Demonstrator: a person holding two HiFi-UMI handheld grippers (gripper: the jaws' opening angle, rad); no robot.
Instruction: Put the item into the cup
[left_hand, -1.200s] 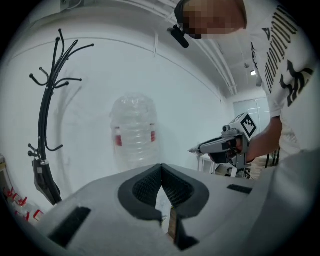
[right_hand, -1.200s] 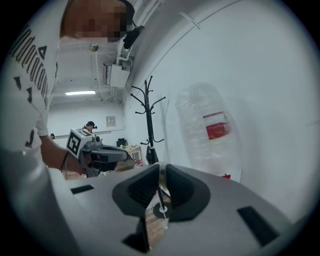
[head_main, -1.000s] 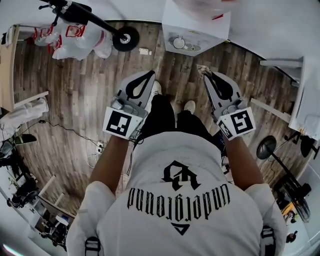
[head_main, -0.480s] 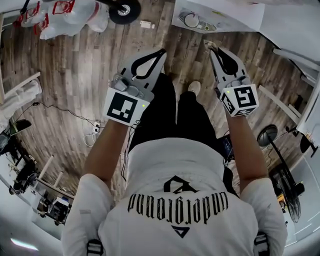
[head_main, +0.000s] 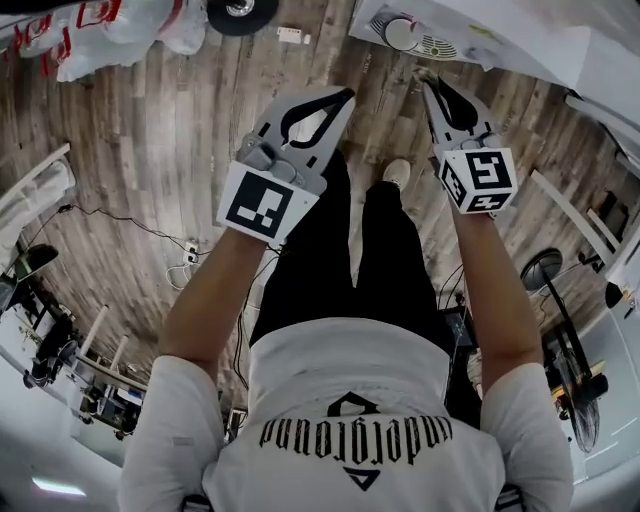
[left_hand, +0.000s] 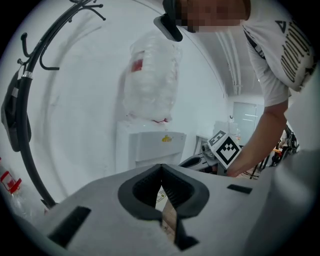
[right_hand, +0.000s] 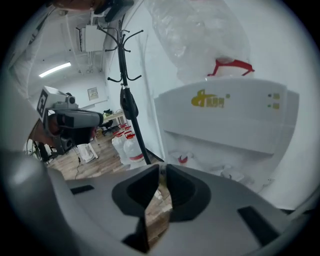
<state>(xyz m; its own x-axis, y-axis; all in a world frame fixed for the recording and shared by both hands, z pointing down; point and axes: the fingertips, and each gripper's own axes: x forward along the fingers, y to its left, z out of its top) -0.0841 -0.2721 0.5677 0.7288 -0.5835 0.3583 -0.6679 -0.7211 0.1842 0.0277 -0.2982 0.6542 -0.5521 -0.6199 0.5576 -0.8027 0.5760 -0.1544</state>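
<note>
Left claw (left_hand: 161, 166) is closed with nothing in it, as I see it. Right claw (right_hand: 161, 167) stands just slightly apart, also empty, and faces the water dispenser (right_hand: 235, 125).

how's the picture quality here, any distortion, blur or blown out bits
Head view: sharp, but the fisheye bends the floor planks toward the edges. Left gripper view: round black vignette, wall washed out, wrapped bottle soft. Right gripper view: same vignette, dispenser clear, ceiling light glaring.

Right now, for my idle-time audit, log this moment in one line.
left claw: shut, empty | right claw: slightly apart, empty | ahead: white plastic water dispenser | cup, item: not in view
</note>
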